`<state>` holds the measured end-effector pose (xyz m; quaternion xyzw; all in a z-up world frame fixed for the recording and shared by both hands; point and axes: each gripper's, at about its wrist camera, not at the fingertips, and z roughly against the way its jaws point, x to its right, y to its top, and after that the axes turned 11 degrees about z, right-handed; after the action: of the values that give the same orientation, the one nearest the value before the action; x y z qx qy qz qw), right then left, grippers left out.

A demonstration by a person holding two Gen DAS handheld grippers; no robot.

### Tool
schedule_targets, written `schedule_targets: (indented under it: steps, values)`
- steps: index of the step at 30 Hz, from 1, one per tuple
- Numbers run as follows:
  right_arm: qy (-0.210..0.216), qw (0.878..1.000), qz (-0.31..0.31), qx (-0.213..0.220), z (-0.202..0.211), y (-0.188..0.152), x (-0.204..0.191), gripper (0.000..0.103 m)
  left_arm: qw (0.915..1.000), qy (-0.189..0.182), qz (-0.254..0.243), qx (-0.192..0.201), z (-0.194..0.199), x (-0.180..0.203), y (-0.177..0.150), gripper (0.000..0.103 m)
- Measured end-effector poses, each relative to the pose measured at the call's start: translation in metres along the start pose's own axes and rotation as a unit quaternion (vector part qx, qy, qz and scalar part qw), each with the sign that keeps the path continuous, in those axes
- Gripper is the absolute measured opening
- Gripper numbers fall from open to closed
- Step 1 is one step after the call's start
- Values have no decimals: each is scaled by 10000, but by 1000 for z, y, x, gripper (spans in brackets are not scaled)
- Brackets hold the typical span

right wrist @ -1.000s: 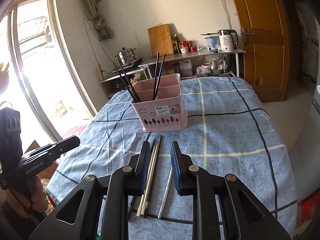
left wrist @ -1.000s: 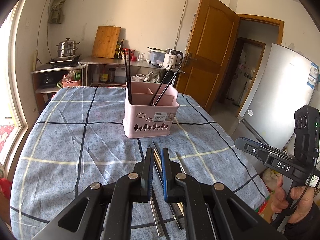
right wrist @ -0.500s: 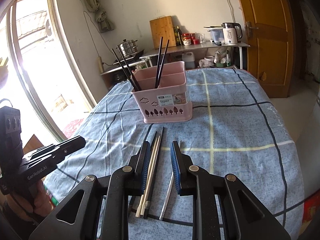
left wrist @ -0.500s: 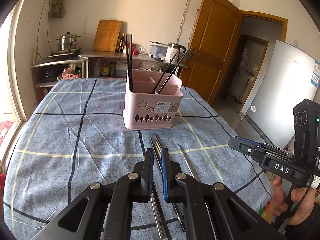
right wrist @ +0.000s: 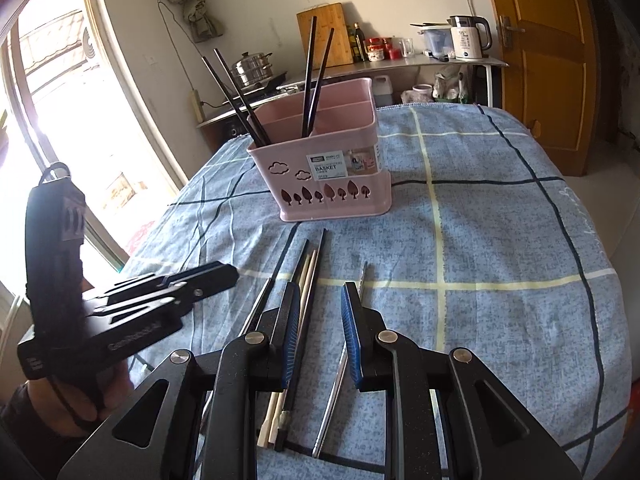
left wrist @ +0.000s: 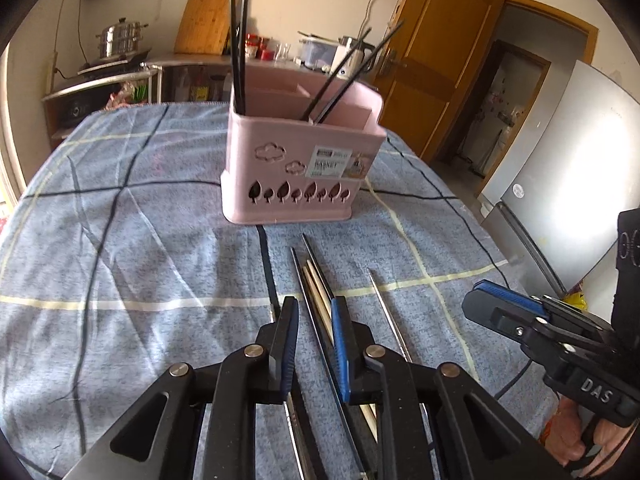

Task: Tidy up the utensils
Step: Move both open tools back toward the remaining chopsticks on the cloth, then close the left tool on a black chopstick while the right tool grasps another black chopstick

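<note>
A pink plastic utensil basket (left wrist: 296,172) with cloud and leaf cut-outs stands on the surface, which is covered by a blue checked cloth (left wrist: 120,248). Two pairs of black chopsticks (right wrist: 314,76) stand in its compartments, one pair upright and one leaning. In front of the basket lies a loose bundle of utensils: pale wooden chopsticks (right wrist: 306,280), dark chopsticks (left wrist: 316,268) beside them and, a little apart to the right, a thin metal chopstick (left wrist: 386,308). The left gripper (left wrist: 314,308) points down over the bundle; its jaws have just been opening and now stand slightly spread, with the wooden and dark chopsticks showing between them, unpinched. The right gripper (right wrist: 320,296) hovers with jaws partly spread, empty, the metal chopstick just beside its right jaw.
</note>
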<state>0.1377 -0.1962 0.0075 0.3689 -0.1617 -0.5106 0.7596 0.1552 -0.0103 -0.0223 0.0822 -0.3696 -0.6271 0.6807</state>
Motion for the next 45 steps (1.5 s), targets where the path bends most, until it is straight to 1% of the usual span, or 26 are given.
schedule_targets:
  steps: [7, 14, 16, 22, 25, 29, 32, 37, 42, 44, 45]
  values:
    - [47, 9998, -89, -160, -15, -3, 8, 22, 9991, 152, 123, -383, -39, -3, -1, 16]
    - [94, 9997, -139, -194, -24, -2, 13, 22, 9978, 340, 57, -570, -55, -2, -3, 16]
    - [99, 9996, -147, -200, -26, -2, 14, 22, 9979, 350, 22, -538, -57, -1, -3, 17]
    - [98, 9995, -142, -278, -34, -1, 14, 22, 9973, 549, -225, -435, -62, 5, -1, 18]
    - [111, 9994, -124, -305, -38, 3, 13, 22, 9974, 553, -200, -413, -63, 3, 1, 17]
    - [166, 9991, -82, -394, -52, 11, 12, 22, 9971, 664, -137, -344, -61, -5, 5, 16]
    - [205, 9986, -24, -483, -68, 20, 10, 22, 9974, 626, 3, -353, -60, -13, 9, 15]
    - [270, 9974, 60, -661, -103, 38, 6, 22, 9980, 462, 165, -394, -57, -23, 12, 15]
    - [253, 9954, 109, -920, -137, 50, 5, 22, 9983, 370, 203, -412, -60, -26, 13, 15]
    - [206, 9937, 142, -1091, -148, 50, 5, 18, 9982, 348, 207, -431, -61, -27, 15, 15]
    - [174, 9932, 163, -1141, -150, 49, 7, 12, 9982, 335, 221, -448, -62, -28, 17, 15]
